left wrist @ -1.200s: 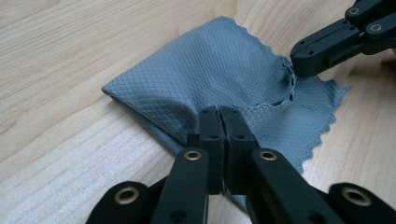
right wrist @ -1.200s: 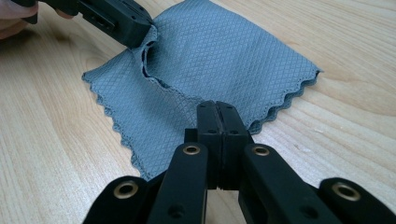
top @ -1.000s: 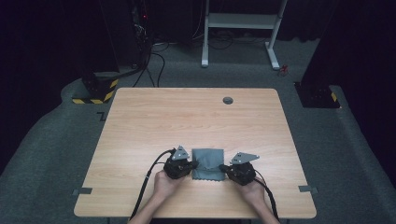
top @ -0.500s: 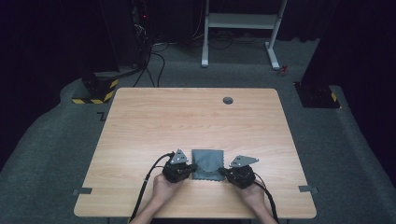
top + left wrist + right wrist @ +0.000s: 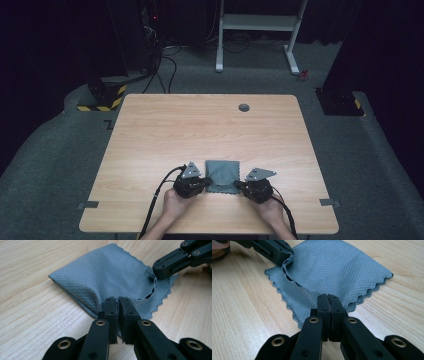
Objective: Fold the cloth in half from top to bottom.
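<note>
1. The grey cloth (image 5: 223, 175), folded flat, lies on the counter (image 5: 210, 130) near its 6 o'clock edge, between the two hands; its scalloped hems face the person.
2. The left gripper (image 5: 117, 302) has its jaws together on the near corner at the cloth's 7 o'clock; a thin slit shows between them, and they have just been opening a little, with fabric still between them.
3. The right gripper (image 5: 328, 298) has its jaws clamped tight on the corner at the cloth's 5 o'clock.
4. In the right gripper view the top layer by the left jaws bows up off the layer beneath; each grip may have caught one layer, not both.
5. Risk: if the left jaws slacken further the corner could slip out, leaving the cloth hanging from one side; a lift would then swing it skew.
6. Risk: pulling the hands apart unevenly could drag the fold open or crease it; the weave looks slick, so a light pinch may not hold.
7. The round grommet (image 5: 244, 107) at 12 o'clock is well apart.
</note>
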The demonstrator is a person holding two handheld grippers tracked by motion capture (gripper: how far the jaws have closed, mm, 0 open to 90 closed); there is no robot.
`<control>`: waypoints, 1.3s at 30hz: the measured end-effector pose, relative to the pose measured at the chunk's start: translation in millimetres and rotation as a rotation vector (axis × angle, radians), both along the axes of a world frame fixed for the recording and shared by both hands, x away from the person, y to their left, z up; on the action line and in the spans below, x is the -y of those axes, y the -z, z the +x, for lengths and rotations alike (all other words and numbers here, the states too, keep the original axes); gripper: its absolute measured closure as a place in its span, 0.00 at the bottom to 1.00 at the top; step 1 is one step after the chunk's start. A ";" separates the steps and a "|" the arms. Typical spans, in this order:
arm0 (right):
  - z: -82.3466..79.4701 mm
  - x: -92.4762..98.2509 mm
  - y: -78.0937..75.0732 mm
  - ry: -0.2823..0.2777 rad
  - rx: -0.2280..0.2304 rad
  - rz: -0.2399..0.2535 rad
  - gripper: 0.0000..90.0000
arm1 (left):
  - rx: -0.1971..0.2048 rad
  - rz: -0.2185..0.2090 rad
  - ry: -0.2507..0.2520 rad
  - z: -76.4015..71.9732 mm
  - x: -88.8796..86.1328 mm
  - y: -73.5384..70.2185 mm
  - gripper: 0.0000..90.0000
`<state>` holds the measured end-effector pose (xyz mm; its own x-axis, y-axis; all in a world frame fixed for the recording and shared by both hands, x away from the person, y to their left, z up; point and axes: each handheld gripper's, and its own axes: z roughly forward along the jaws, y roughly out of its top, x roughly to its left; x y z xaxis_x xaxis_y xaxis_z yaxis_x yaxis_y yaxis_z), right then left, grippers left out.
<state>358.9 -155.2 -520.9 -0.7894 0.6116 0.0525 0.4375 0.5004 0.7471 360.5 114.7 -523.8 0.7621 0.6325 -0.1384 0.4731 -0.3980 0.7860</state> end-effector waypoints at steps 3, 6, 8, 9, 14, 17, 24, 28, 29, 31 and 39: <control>-0.6 0.2 -0.4 0.000 0.001 0.000 0.99 | -0.005 -0.005 0.001 -1.7 -0.4 -0.8 0.93; -2.2 0.6 -2.1 -0.006 0.000 -0.006 0.97 | 0.003 -0.004 0.008 -3.3 -1.1 -3.2 0.91; -3.5 2.3 -3.2 -0.005 -0.004 -0.002 0.93 | 0.005 -0.008 0.015 -4.3 -1.7 -4.5 0.88; -3.7 4.8 -3.6 0.000 -0.019 0.008 0.87 | 0.000 -0.009 0.010 -6.1 -1.7 -6.6 0.82; -7.9 11.2 -12.5 0.003 -0.008 0.065 0.89 | 0.032 -0.038 0.008 -9.5 -4.0 -19.0 0.73; -7.3 10.7 -17.9 0.002 0.004 0.071 0.93 | 0.046 -0.054 -0.009 -5.4 -5.2 -27.3 0.73; 12.4 -7.3 -11.6 0.024 -0.025 0.029 0.96 | 0.021 0.014 -0.008 7.9 7.9 -18.9 0.75; 13.7 -10.8 -6.2 0.014 -0.048 0.013 0.95 | 0.005 0.054 0.005 7.3 11.8 -11.9 0.71; 10.7 -11.2 -4.6 0.002 -0.048 -0.003 0.92 | 0.005 0.062 0.012 6.1 11.8 -10.6 0.70; 4.0 -10.1 -3.1 -0.018 -0.033 -0.030 0.87 | 0.008 0.088 0.028 -1.1 10.7 -8.3 0.68; -12.1 0.1 -1.5 -0.018 0.020 -0.060 0.81 | 0.042 0.120 0.050 -14.3 6.1 -3.5 0.66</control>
<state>346.7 -155.3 -519.4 -0.8009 0.5988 0.0001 0.4132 0.5524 0.7240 346.2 108.5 -520.3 0.7969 0.6034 -0.0312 0.4175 -0.5125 0.7504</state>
